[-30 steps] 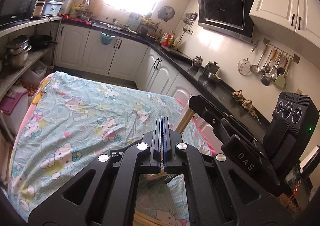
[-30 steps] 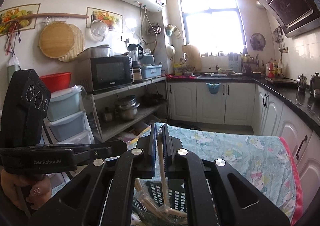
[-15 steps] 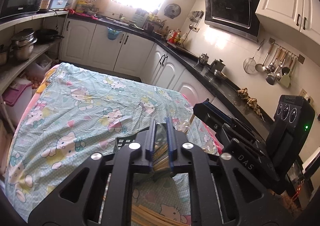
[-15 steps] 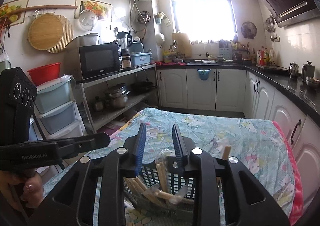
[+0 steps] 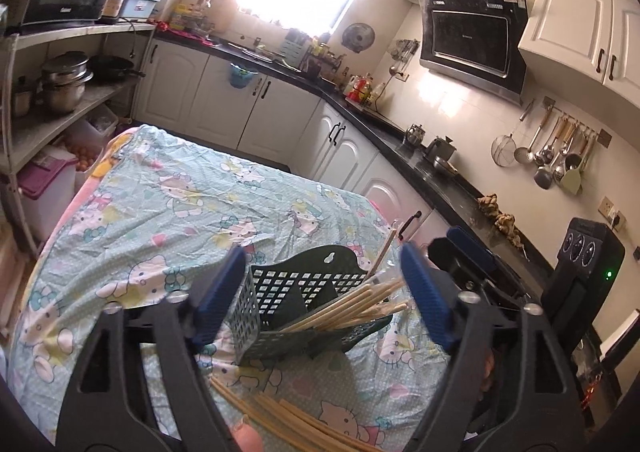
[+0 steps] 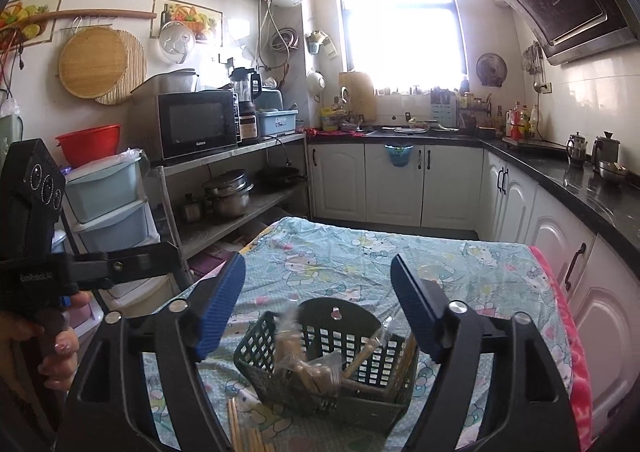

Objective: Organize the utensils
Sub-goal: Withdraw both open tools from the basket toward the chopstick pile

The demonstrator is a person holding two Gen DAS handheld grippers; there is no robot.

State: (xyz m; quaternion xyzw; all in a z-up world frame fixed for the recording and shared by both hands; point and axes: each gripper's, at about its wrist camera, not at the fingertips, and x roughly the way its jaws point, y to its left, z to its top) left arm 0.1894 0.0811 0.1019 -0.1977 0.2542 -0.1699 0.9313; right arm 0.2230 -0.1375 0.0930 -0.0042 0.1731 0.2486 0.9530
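Note:
A dark green mesh utensil basket (image 5: 280, 288) stands on the cartoon-print tablecloth (image 5: 160, 212). A bundle of pale wooden chopsticks (image 5: 352, 312) leans out of it to the right. More loose chopsticks (image 5: 288, 424) lie on the cloth in front. My left gripper (image 5: 322, 292) hangs just before the basket, its jaws opening wide with nothing pressed between the pads. In the right wrist view the basket (image 6: 340, 312) holds plastic-wrapped chopsticks (image 6: 304, 368). My right gripper (image 6: 318, 304) is above it, jaws opening, holding nothing.
White cabinets under a black counter (image 5: 420, 156) run along the far and right sides of the table. A metal shelf with pots (image 6: 228, 192) and a microwave stands to the left. A hand (image 6: 56, 348) holds the left gripper's handle at the table's left edge.
Both grippers were shut a second ago and now stand wide open. A pale stick seen between the right fingers is gone from them. Both views dipped, bringing the basket into view.

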